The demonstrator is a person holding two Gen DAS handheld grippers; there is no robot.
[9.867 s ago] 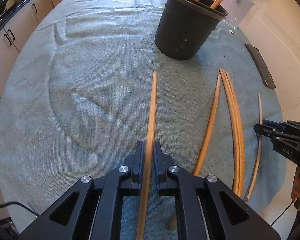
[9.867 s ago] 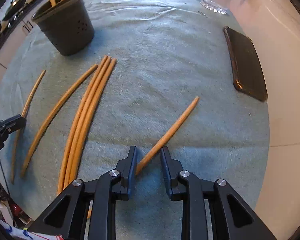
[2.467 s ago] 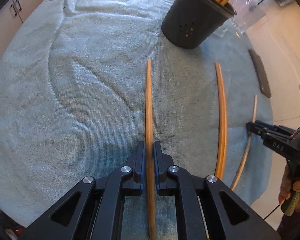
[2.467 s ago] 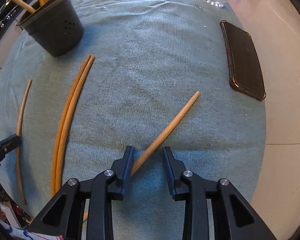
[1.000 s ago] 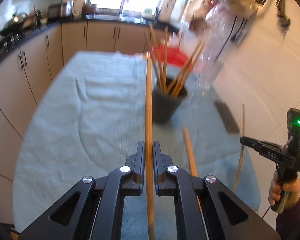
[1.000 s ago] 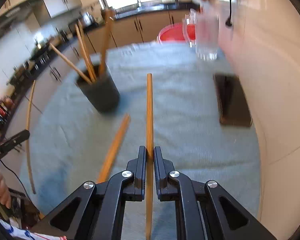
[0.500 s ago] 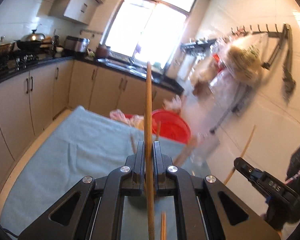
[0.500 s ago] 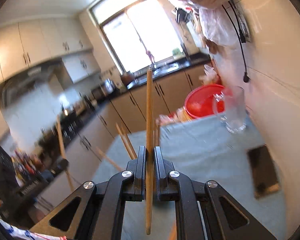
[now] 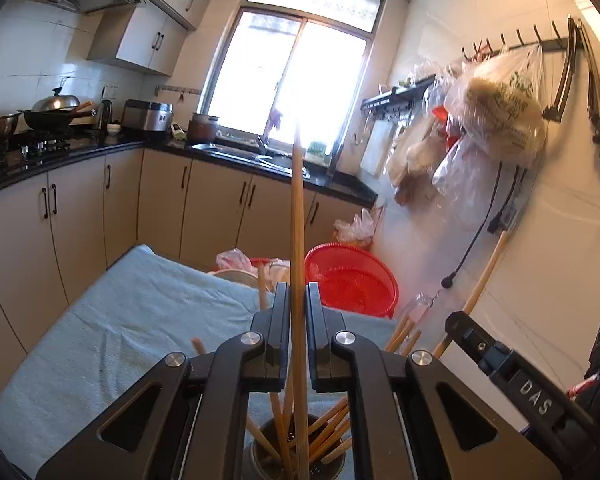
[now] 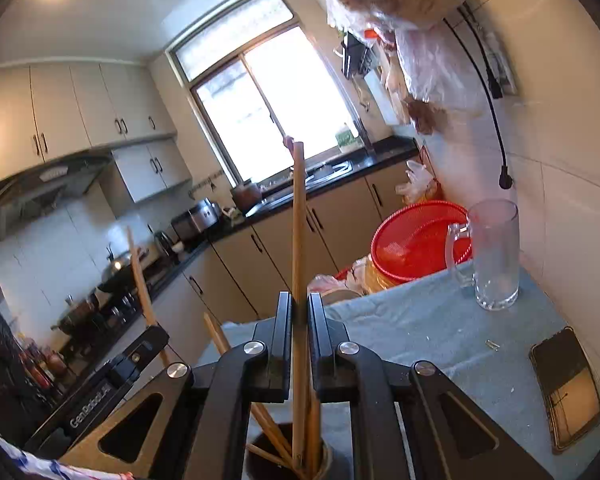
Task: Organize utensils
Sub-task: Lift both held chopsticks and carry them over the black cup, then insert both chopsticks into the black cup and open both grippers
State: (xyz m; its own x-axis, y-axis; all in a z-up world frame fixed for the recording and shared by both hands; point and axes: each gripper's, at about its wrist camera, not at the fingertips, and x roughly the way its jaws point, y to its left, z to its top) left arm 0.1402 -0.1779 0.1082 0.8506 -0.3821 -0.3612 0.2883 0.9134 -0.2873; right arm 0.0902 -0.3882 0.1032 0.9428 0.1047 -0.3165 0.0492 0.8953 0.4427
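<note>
Left gripper (image 9: 298, 304) is clamping a chopstick (image 9: 297, 216) upright between closed fingers, its lower end inside the cup (image 9: 260, 456) on the bench (image 9: 112, 320). Right gripper (image 10: 299, 312) is likewise pinching a second chopstick (image 10: 298, 216) above that cup, its tip among the sticks there.

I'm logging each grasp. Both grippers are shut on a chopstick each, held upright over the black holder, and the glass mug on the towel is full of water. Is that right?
Not quite. In the right wrist view the mug looks empty. The rest holds: the left gripper and right gripper each clamp an upright chopstick over the holder on the towel.
</note>
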